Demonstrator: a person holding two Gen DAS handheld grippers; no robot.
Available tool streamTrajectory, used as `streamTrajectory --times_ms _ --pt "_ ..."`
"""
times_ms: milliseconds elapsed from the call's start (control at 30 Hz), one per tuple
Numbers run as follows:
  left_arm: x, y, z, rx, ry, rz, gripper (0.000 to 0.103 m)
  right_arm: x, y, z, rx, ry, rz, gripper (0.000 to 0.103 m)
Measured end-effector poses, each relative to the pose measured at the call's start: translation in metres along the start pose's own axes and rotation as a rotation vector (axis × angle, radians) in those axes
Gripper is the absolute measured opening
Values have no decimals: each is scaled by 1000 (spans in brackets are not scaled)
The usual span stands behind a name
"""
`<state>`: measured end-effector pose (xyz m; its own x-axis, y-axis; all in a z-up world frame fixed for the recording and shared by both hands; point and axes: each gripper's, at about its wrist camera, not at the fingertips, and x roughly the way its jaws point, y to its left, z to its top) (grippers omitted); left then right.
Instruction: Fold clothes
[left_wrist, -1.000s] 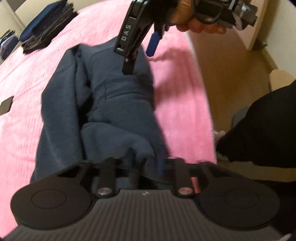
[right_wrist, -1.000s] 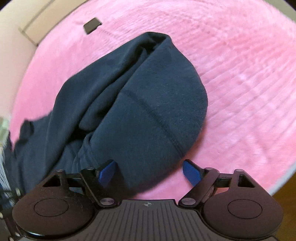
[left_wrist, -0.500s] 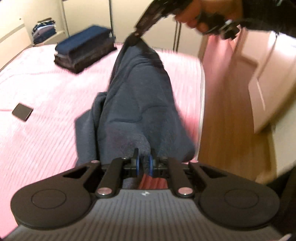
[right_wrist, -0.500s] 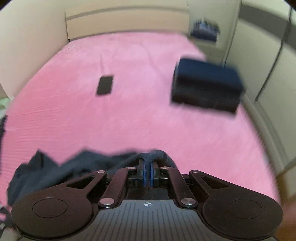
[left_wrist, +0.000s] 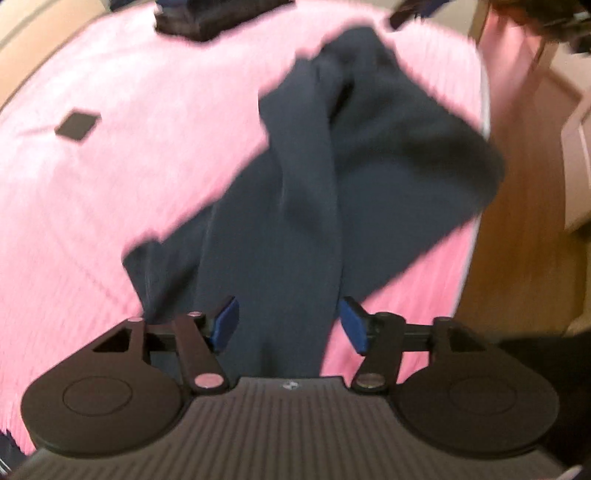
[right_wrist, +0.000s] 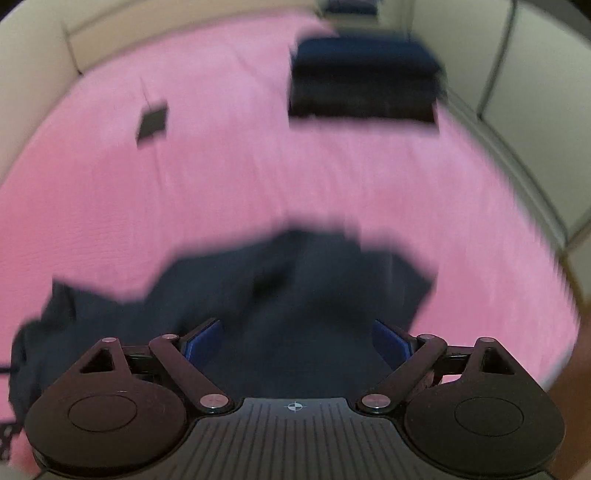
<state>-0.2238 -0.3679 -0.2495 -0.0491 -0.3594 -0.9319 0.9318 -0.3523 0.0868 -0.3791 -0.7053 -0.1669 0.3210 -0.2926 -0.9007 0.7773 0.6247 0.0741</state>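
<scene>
A dark navy fleece garment (left_wrist: 325, 192) lies crumpled on the pink bed cover (left_wrist: 129, 184), stretching from under my left gripper toward the bed's far right edge. My left gripper (left_wrist: 288, 325) hangs over its near end, jaws opening, cloth between the blue pads but not pressed. In the right wrist view the same garment (right_wrist: 280, 288) lies below my right gripper (right_wrist: 295, 339), whose jaws are opening wide above the cloth without pressing it. Both views are blurred by motion.
A stack of folded dark clothes (right_wrist: 365, 81) sits at the far side of the bed, also seen as a stack (left_wrist: 218, 18) in the left view. A small flat black object (right_wrist: 151, 122) lies on the cover. Wooden floor (left_wrist: 524, 221) borders the bed's right edge.
Half a second ago both grippers were shut on the garment and holding it up. Now both have let go and the garment has dropped onto the bed.
</scene>
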Motion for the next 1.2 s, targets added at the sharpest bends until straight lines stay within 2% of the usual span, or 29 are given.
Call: streamTrajectory --times_ms 100,133,167,200,233,300,367,467,600,700,833,967,1033,1067,1100,1133,1200 --pt "32 -3 -25 62 61 -8 58 8 -1 -49 82 100 -9 90" --pt "40 -5 -31 97 76 -13 52 11 -2 -63 105 132 -16 90" --pt "45 -5 -36 129 87 -18 27 15 -1 -74 122 160 -27 90" --pt "48 -3 -40 147 93 -20 11 17 0 -80 134 178 -38 90" --pt "47 2 -43 153 94 -20 0 19 1 -86 146 196 -49 90" --pt "31 23 -43 114 56 -19 0 18 4 -92 176 212 -67 90" --pt "2 54 -38 48 -11 13 0 10 8 -90 211 205 -74 90" --pt "-42 108 -29 -24 -97 104 0 -3 21 -80 250 174 -84 90" --pt "-66 146 -25 -25 -136 156 0 -12 33 -70 279 135 -97 90" --pt "-62 133 -24 8 -146 128 7 -17 38 -68 298 110 -101 90" --pt "-37 90 -22 20 -132 46 39 -20 38 -68 275 92 -88 91" --pt "5 37 -12 49 -73 -22 47 -3 25 -58 224 95 -78 91" --pt "30 16 -6 49 -35 -29 47 7 16 -52 198 100 -72 94" --pt "42 9 -4 43 -15 -19 45 14 8 -49 186 104 -69 103" --pt "53 2 -2 37 6 -10 44 22 -1 -45 170 109 -65 103" --pt "64 -4 1 31 26 -1 39 29 -10 -42 152 118 -56 103" --pt "76 -8 6 9 60 23 18 43 -31 -34 122 132 -41 103"
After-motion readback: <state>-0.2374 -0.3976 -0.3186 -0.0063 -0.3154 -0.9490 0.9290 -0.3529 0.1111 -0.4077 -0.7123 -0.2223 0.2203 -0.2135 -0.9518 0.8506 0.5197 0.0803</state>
